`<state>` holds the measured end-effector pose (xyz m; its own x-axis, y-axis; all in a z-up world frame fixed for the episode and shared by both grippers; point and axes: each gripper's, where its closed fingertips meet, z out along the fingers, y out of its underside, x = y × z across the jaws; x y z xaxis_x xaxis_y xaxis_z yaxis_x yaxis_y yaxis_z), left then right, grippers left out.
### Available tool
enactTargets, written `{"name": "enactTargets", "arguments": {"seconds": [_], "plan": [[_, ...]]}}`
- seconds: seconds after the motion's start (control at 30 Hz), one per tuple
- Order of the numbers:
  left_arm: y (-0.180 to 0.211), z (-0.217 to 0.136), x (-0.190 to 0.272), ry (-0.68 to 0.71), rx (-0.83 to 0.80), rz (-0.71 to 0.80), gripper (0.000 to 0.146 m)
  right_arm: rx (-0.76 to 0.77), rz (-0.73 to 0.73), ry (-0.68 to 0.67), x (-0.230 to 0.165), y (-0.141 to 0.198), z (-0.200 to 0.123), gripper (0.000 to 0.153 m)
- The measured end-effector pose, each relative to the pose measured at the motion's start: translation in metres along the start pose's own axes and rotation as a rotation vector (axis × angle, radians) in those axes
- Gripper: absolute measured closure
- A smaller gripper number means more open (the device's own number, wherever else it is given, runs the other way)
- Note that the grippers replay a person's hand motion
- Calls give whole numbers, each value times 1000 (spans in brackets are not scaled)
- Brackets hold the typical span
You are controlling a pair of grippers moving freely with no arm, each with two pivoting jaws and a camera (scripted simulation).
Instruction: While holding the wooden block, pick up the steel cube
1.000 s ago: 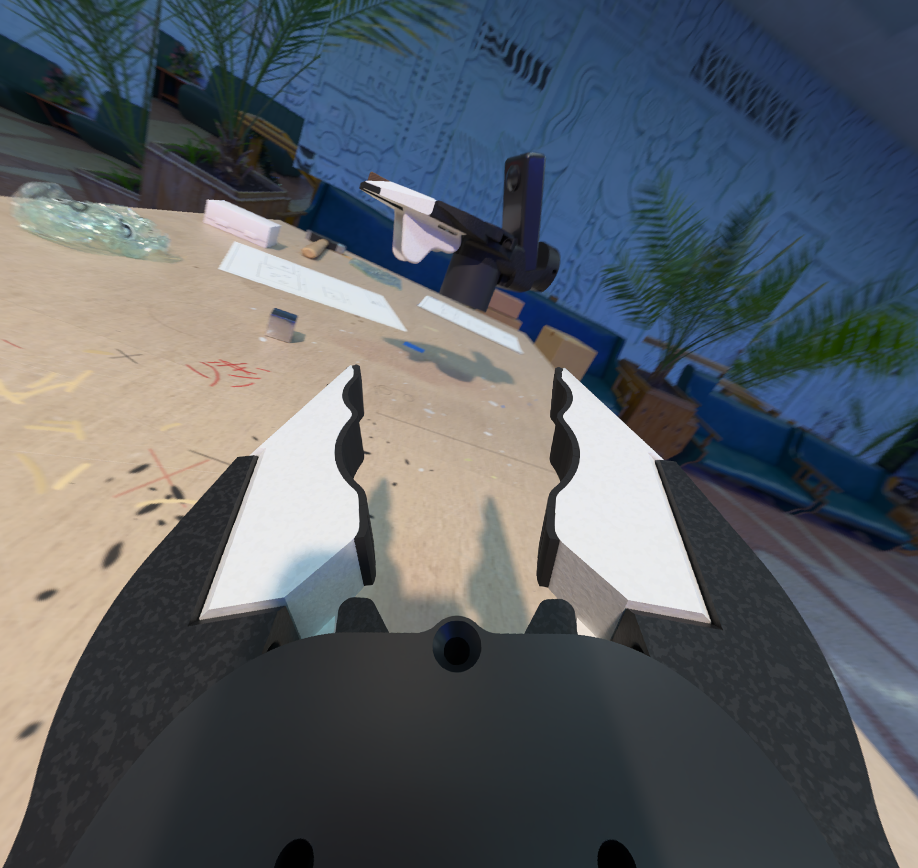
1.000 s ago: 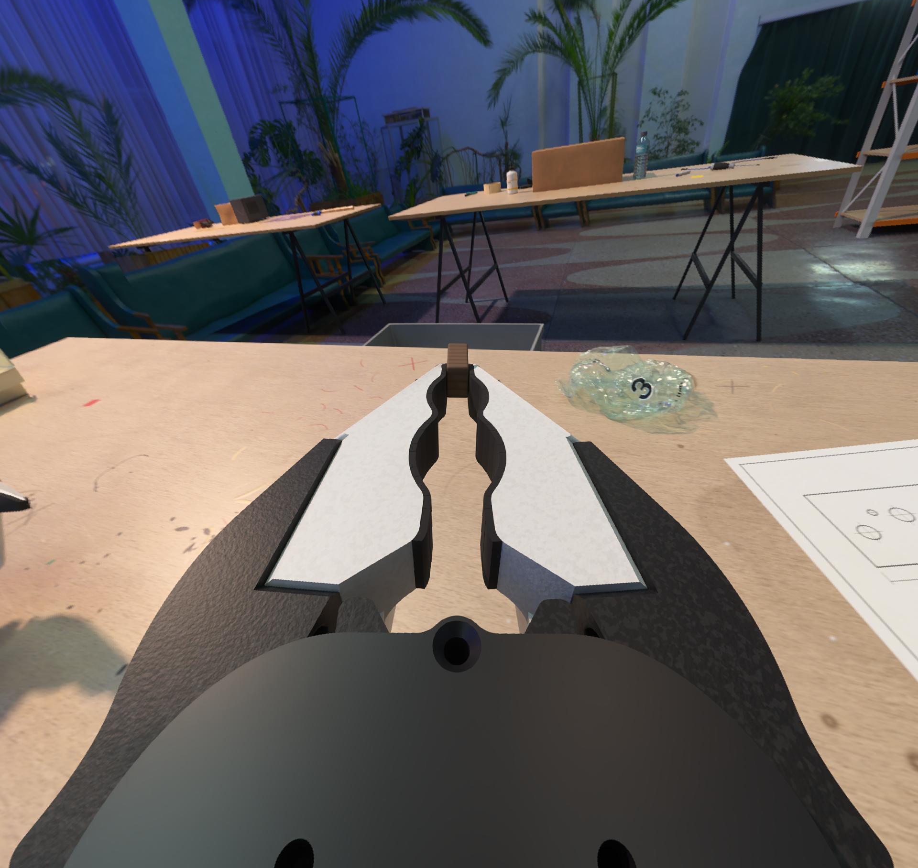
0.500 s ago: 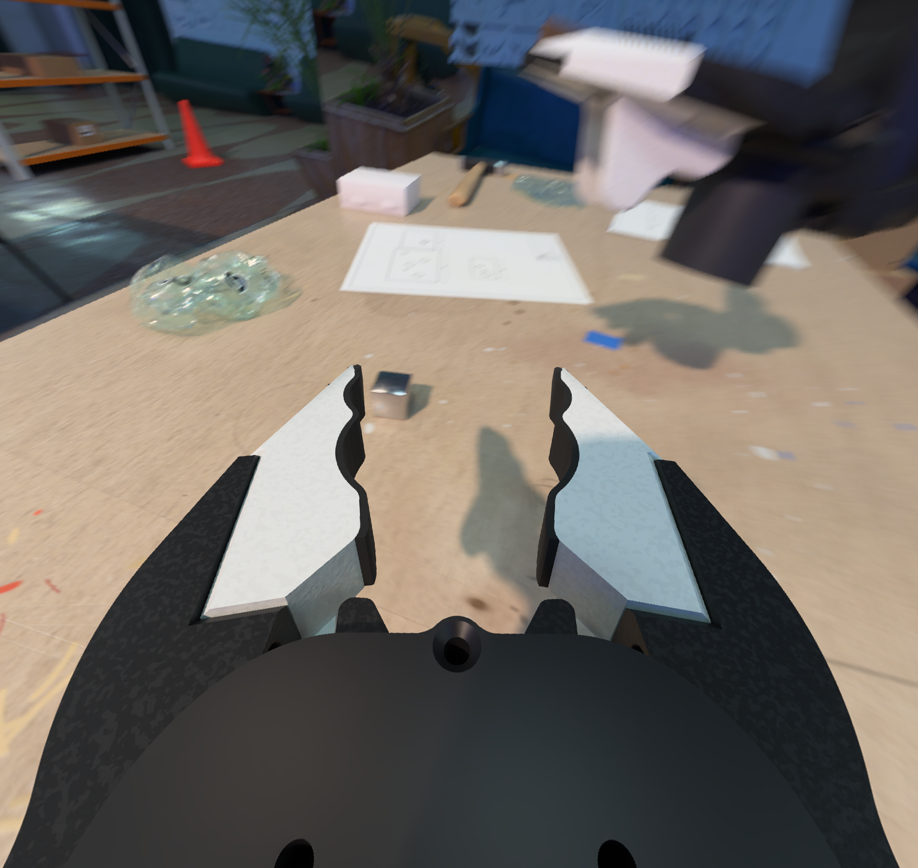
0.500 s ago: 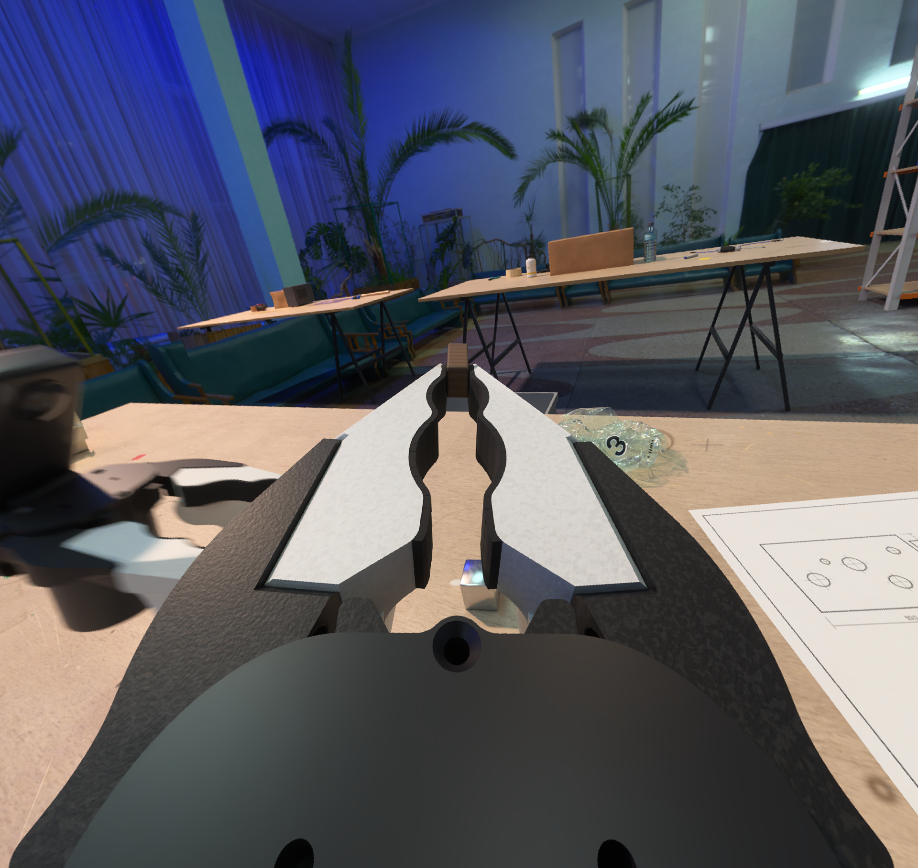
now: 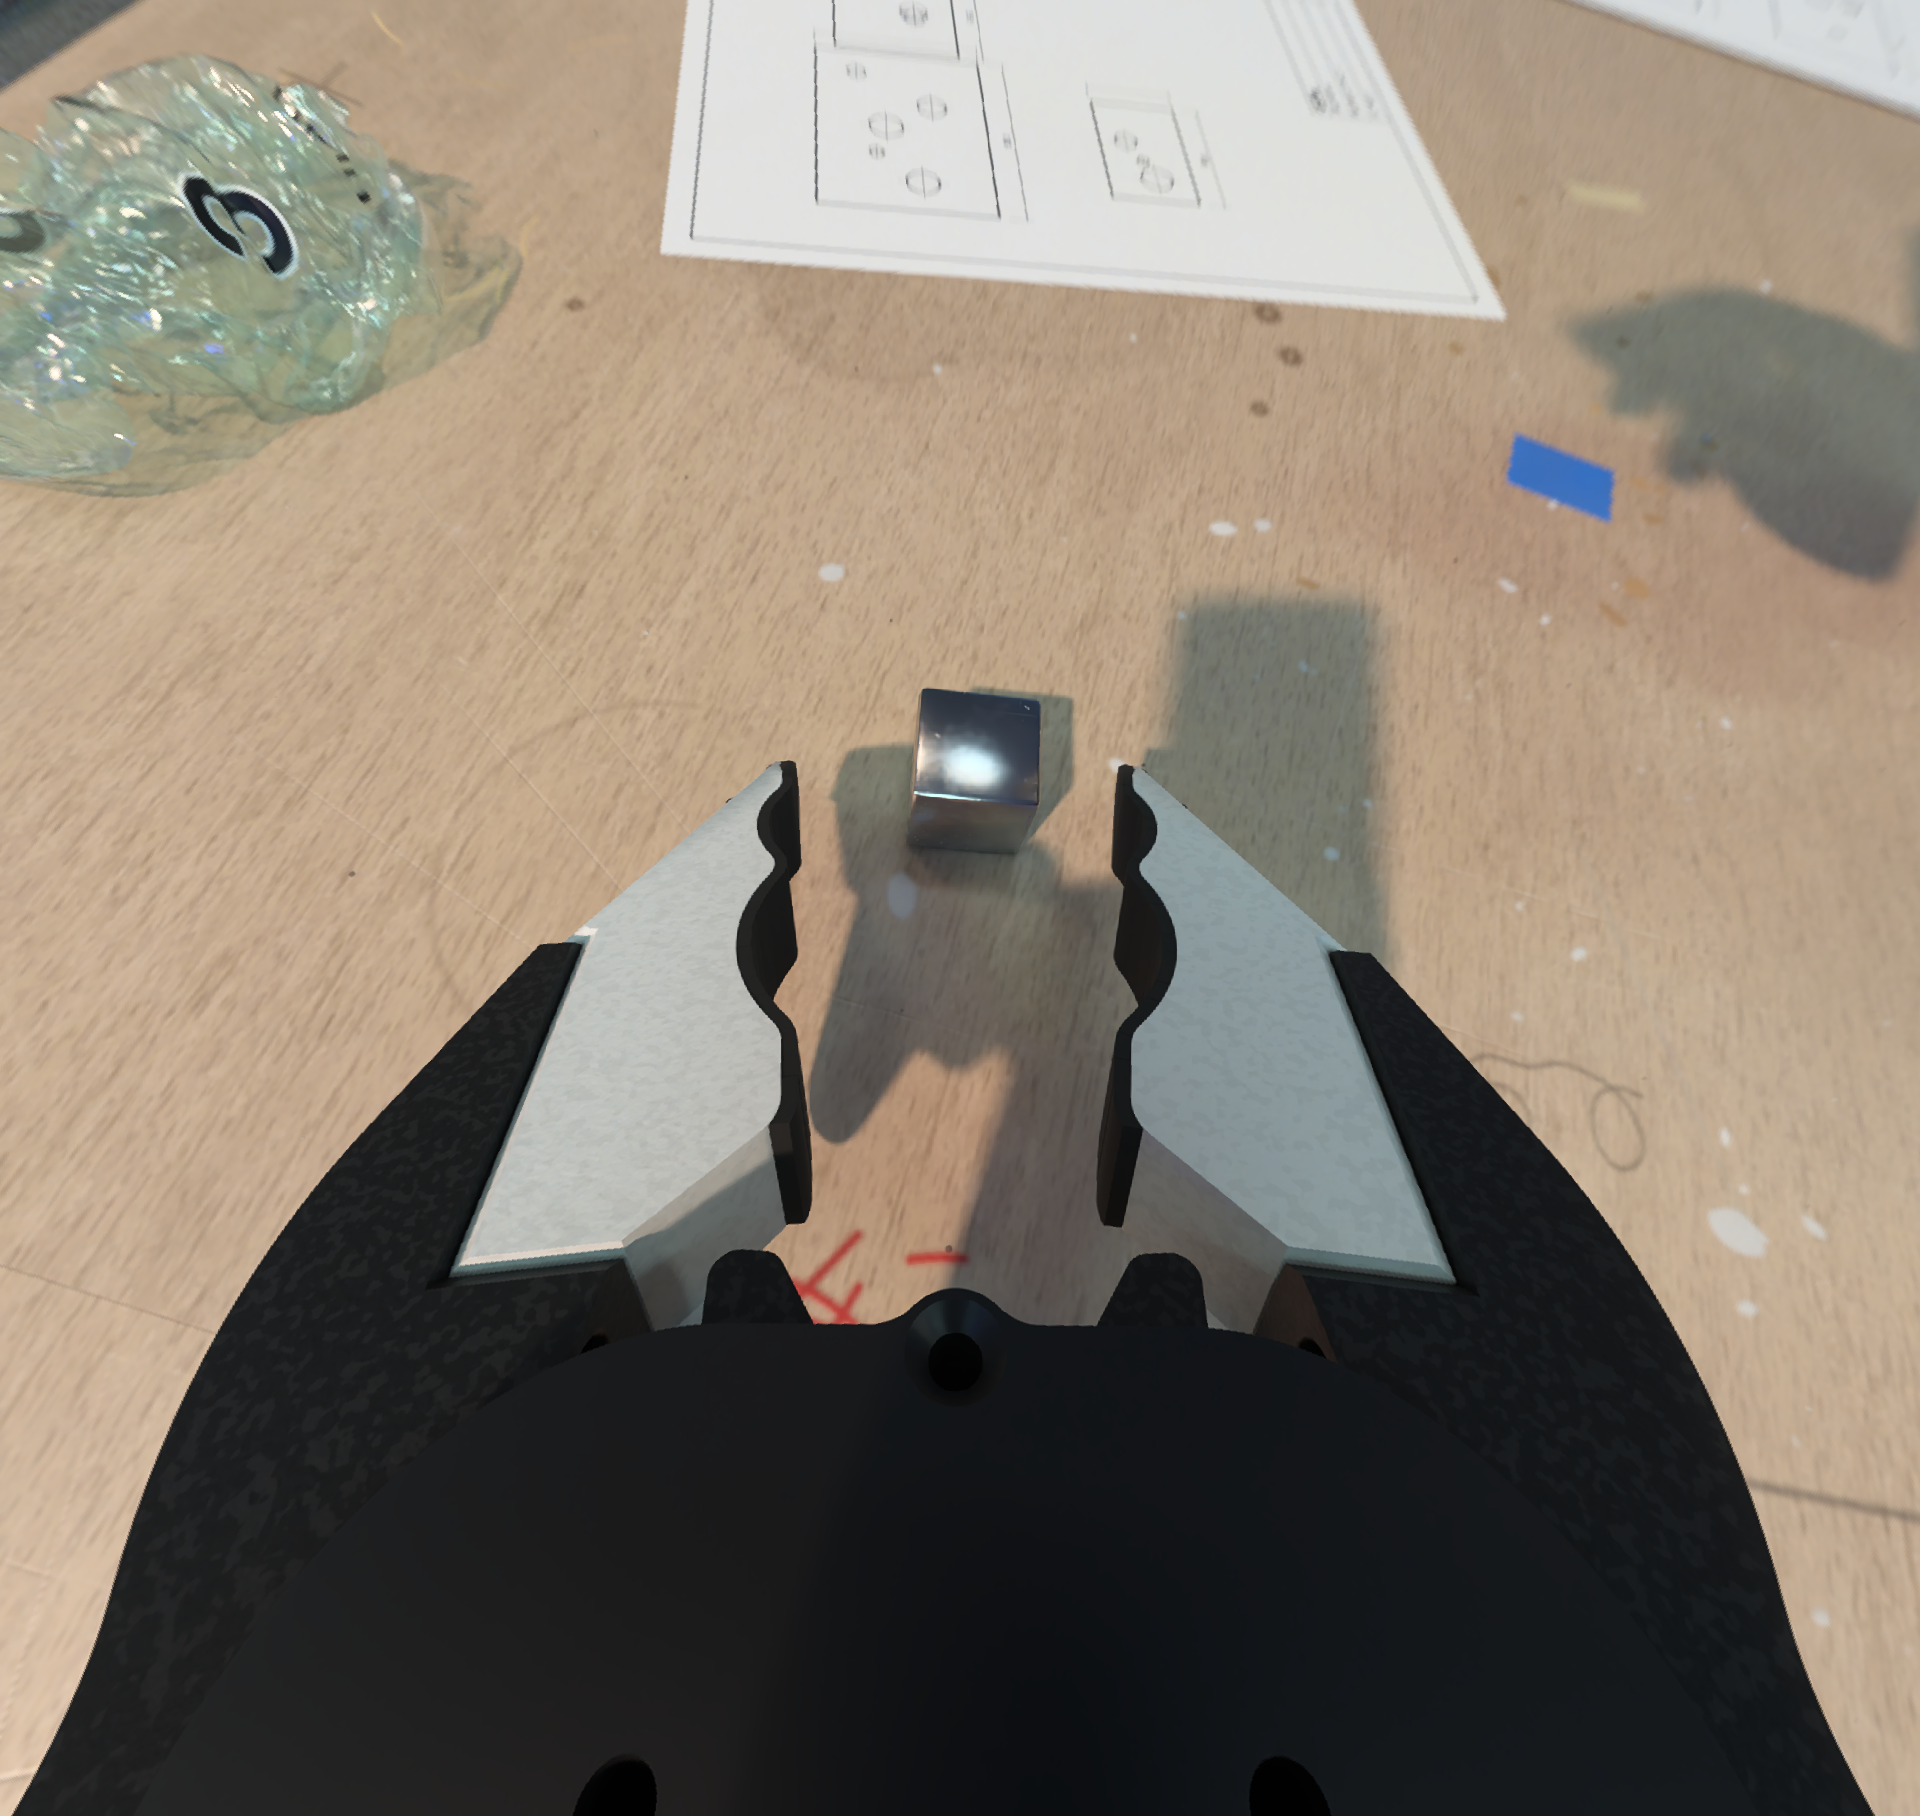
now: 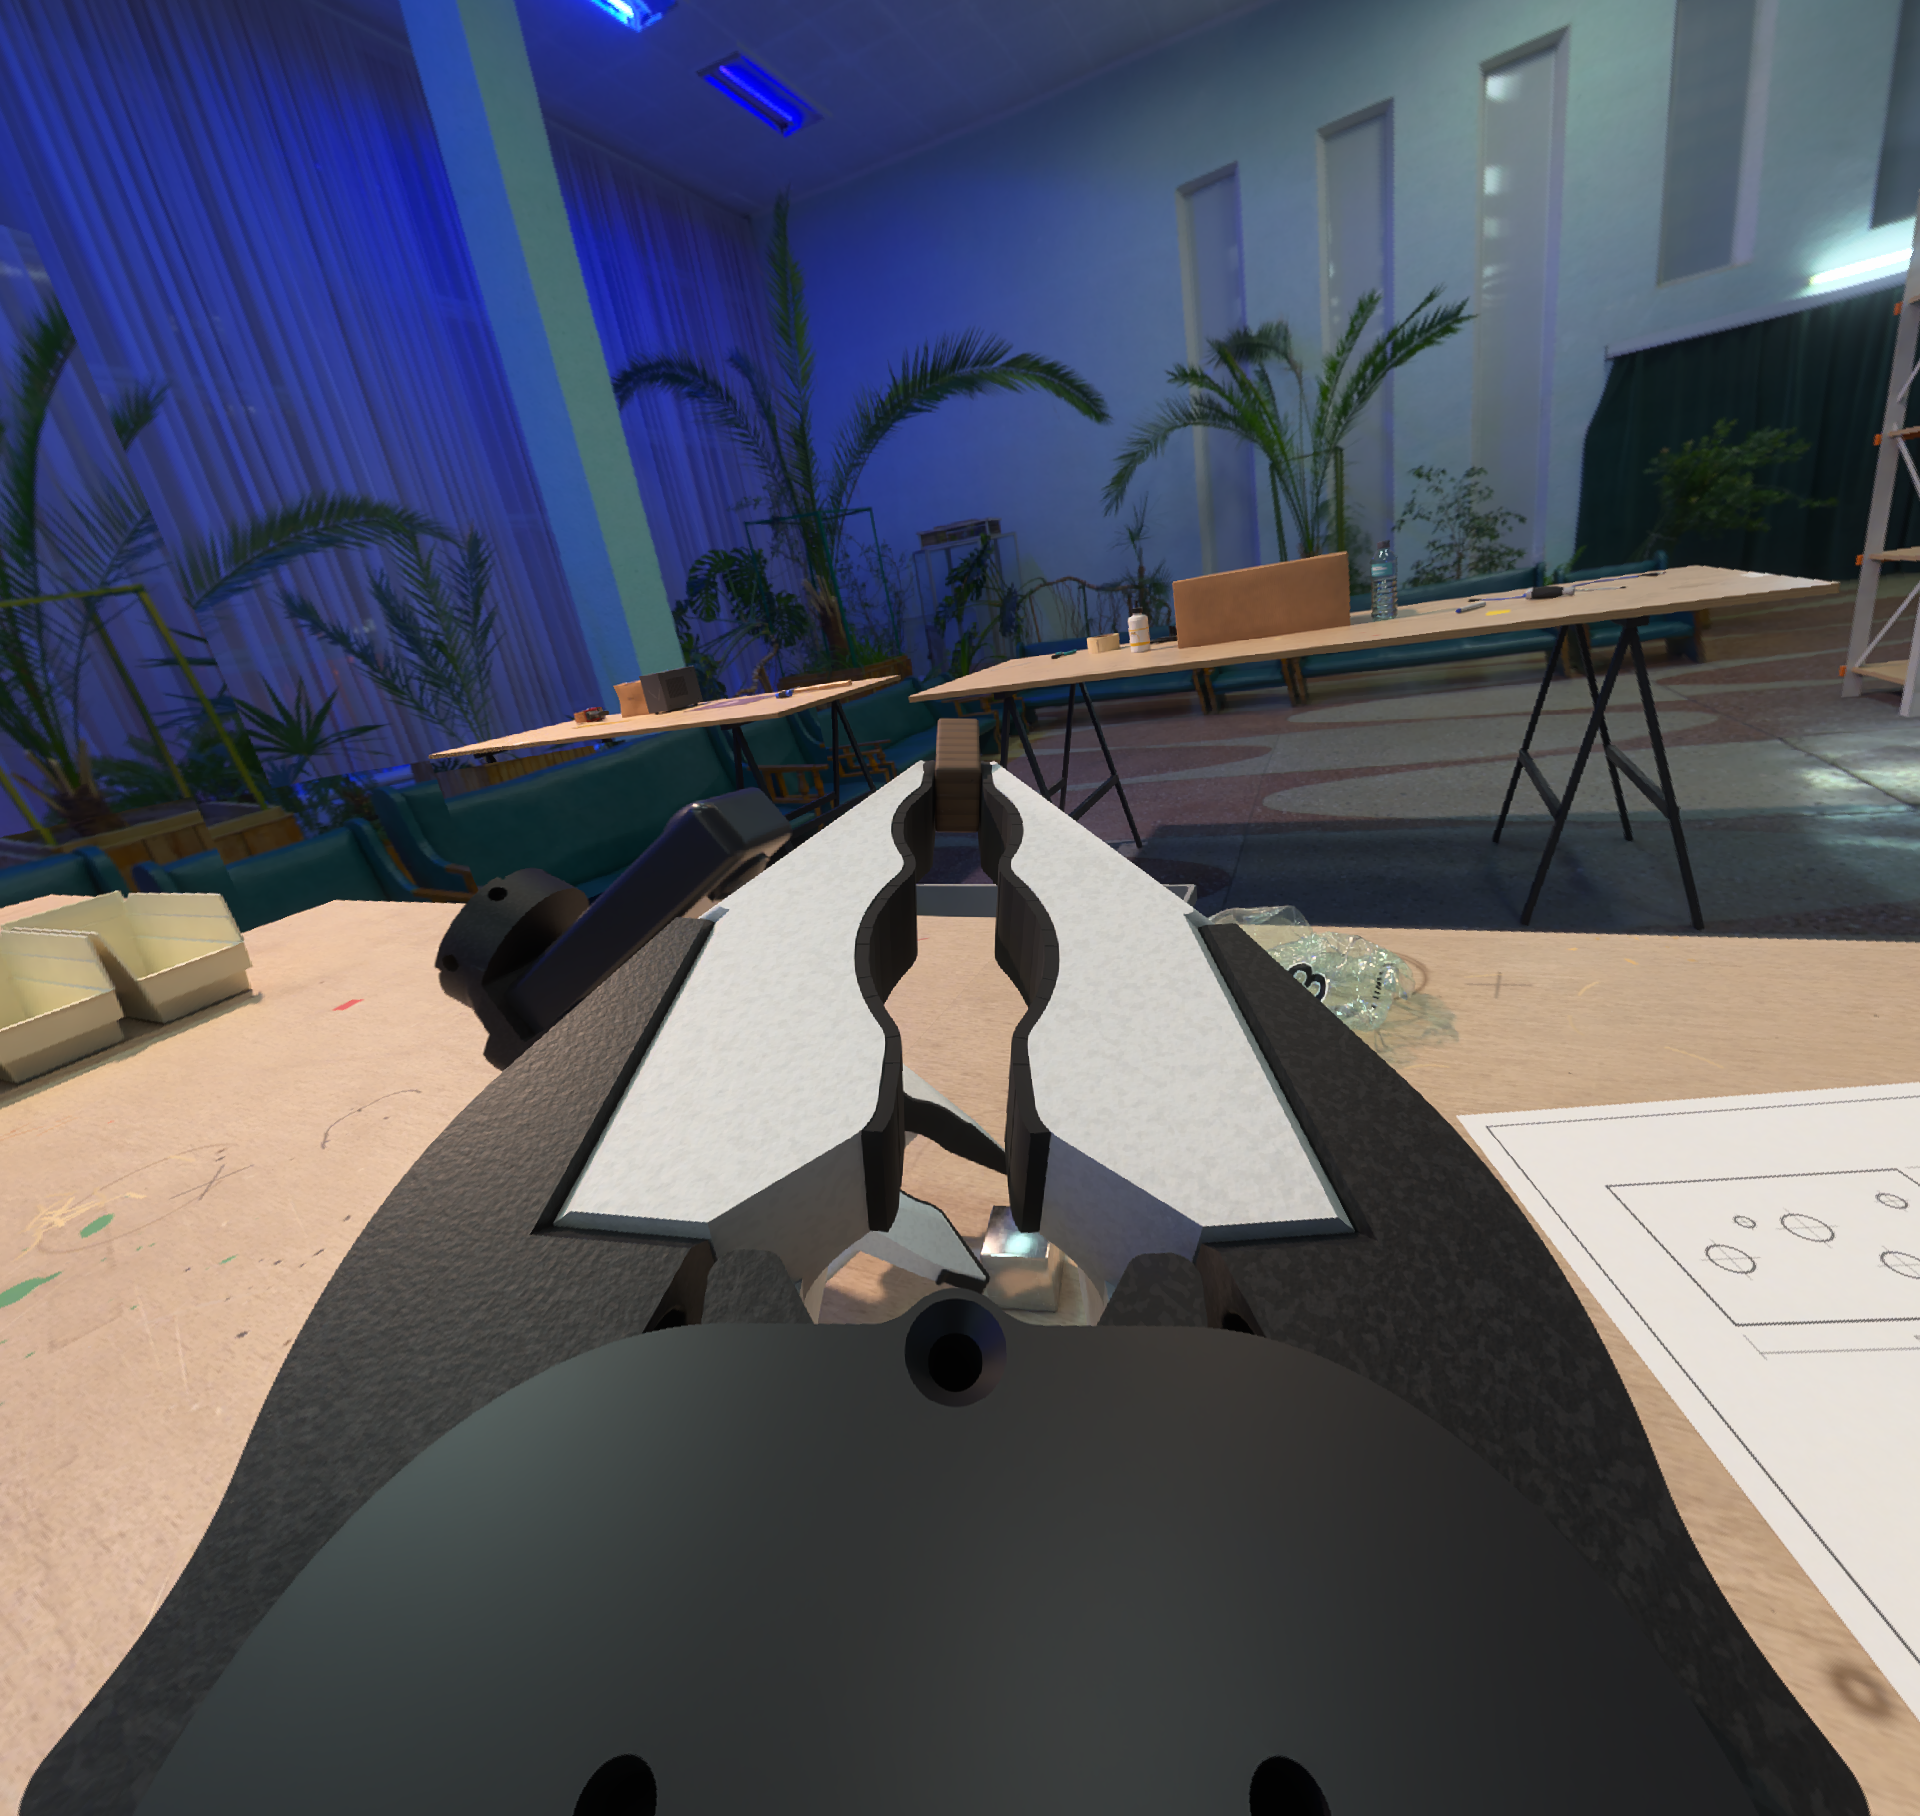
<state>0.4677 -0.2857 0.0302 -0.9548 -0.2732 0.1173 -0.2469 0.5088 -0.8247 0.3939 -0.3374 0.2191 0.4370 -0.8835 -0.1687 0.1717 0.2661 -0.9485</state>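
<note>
Now: left jaws spread at steel cube, right jaws pinching wooden block

Left gripper (image 5: 956,779): jaws spread wide, nothing between them. Small shiny steel cube (image 5: 977,769) sits on the light plywood tabletop (image 5: 623,623), just past the fingertips, lined up with the gap, untouched by either finger. Cube casts a shadow toward the left finger.

Right gripper (image 6: 957,779): jaws pressed onto a small brown wooden block (image 6: 956,774), pinched at the very fingertips, held up off the table. Below, through the gap near the finger bases, the same cube (image 6: 1016,1247) shows on the tabletop (image 6: 260,1195) with one white finger of the left gripper (image 6: 940,1247) beside it; whether they touch cannot be told. Left gripper's black body pokes out left of the right one.

Further out, left wrist view: white sheet with line drawings (image 5: 1060,104) beyond the cube, well apart. Crumpled clear plastic bag (image 5: 197,270) far left. Small blue tape patch (image 5: 1558,476) to the right. Second white sheet (image 5: 1714,0) at the top right corner.

Right wrist view: cream open-front bins (image 6: 125,966) on the table's left edge.
</note>
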Motion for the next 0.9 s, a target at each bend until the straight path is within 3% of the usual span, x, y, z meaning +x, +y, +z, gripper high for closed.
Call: {"name": "enactTargets", "arguments": {"seconds": [0.13, 0.3, 0.53, 0.8, 0.9], "plan": [[9, 8, -2, -8, -95, 18, 94, 7, 2, -3, 0, -1, -1, 146], [11, 11, -3, -27, -113, 25, 116, -5, -3, -10, -2, 0, -1, 146], [12, 12, -3, -11, -123, -10, 117, -28, -19, -14, -4, 3, 0, 146], [11, 18, -2, -39, -136, 60, 101, -45, -15, -19, -4, 6, 0, 146], [10, 21, 2, -25, -143, 94, 112, -53, -15, -21, -4, 8, 0, 146]]}}
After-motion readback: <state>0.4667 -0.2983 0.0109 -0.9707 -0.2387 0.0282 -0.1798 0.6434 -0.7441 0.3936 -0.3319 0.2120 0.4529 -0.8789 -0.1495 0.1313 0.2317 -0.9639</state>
